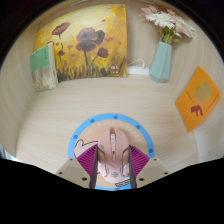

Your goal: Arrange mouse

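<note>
A pale pink-beige mouse [113, 162] lies lengthwise between my fingers, its scroll wheel pointing away from me. My gripper [113, 147] is shut on the mouse, with the magenta pads [89, 159] pressed against both of its sides. Under the mouse is a round beige mat with a blue rim [79, 136] on the light wooden table. I cannot tell whether the mouse rests on the mat or is held just above it.
A flower painting [88, 45] leans at the back of the table, with a green book [43, 68] to its left. A teal vase with flowers [161, 58] stands at the back right. An orange card [198, 98] lies to the right. A small white object [134, 69] lies beside the vase.
</note>
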`<state>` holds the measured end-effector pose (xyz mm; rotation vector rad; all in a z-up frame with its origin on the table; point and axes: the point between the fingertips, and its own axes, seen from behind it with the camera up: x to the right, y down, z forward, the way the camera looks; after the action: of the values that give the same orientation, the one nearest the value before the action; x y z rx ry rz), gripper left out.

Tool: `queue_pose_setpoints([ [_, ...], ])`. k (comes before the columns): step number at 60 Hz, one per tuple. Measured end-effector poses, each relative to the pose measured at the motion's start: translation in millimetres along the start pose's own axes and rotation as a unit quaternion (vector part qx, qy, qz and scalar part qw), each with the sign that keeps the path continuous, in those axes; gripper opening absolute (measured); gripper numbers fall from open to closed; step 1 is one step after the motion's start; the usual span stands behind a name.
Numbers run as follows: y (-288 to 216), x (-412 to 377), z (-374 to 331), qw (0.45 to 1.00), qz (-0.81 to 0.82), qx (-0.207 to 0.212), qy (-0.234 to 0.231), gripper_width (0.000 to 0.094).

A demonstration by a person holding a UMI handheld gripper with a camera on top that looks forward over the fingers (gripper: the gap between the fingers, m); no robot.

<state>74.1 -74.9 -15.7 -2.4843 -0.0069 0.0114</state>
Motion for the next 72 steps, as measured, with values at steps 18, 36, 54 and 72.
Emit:
queue_pose_setpoints([
  [18,-25,-9,-48,1.000,-0.011,-0.008,0.002,0.0681],
  [36,-114,-25,-193,0.993,-0.008,0.114,0.028,0.0683],
  [54,-101,-47,-261,0.988,0.003,0.152,0.024,0.0681],
  [72,-69,-50,-293,0.989,-0.006,0.146,0.031,0.0683],
])
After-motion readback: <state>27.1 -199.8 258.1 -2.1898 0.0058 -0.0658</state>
